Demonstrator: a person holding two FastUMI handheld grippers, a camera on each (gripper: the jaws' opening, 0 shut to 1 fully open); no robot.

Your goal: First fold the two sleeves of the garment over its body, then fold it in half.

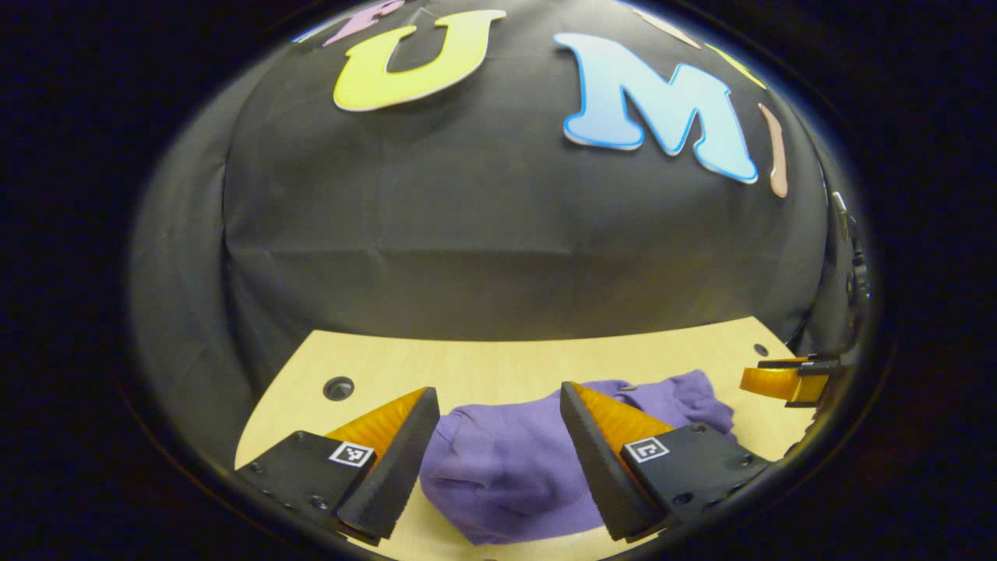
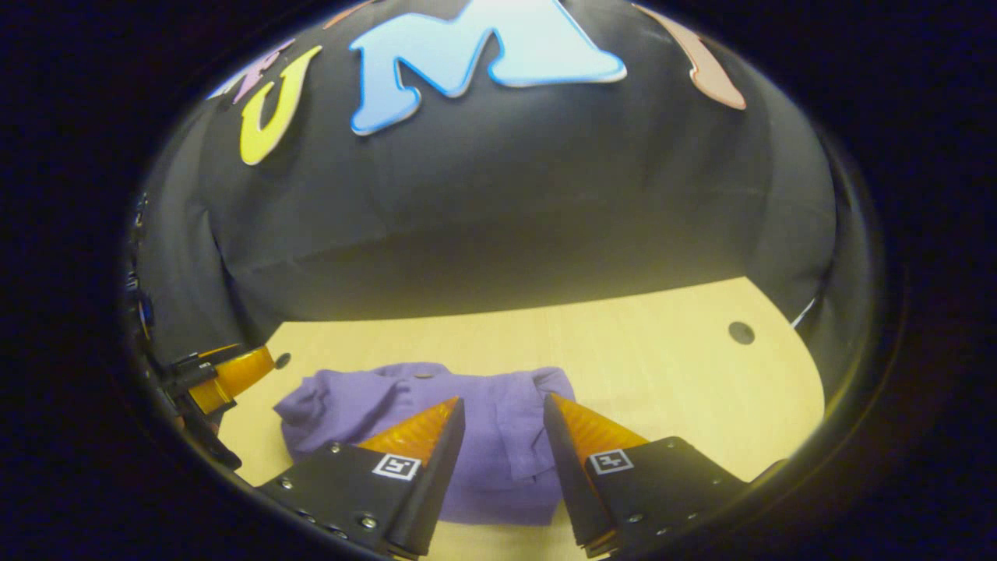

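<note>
- Garment point(image 1: 506, 467): purple, lying on the pale wooden table point(image 1: 498, 362) as a compact, rumpled bundle near the front edge; also noted in the right gripper view point(image 2: 467, 436), with a collar-like edge toward the far side.
- Sleeves: not distinguishable as spread out; cloth appears gathered over the body, suggesting folds are done or nearly done. A judgement only.
- Left hand-held gripper point(image 1: 498, 452): jaws wide apart, straddling the bundle from above, nothing clamped. Contact with cloth: cannot tell.
- Right hand-held gripper point(image 2: 502, 460): jaws parted, holding nothing, poised over the near right part of the garment.
- Both positioned over opposite ends, presumably to pinch matching edges together or to release them evenly.
- Risk: loose folds slipping if only one layer caught.
</note>
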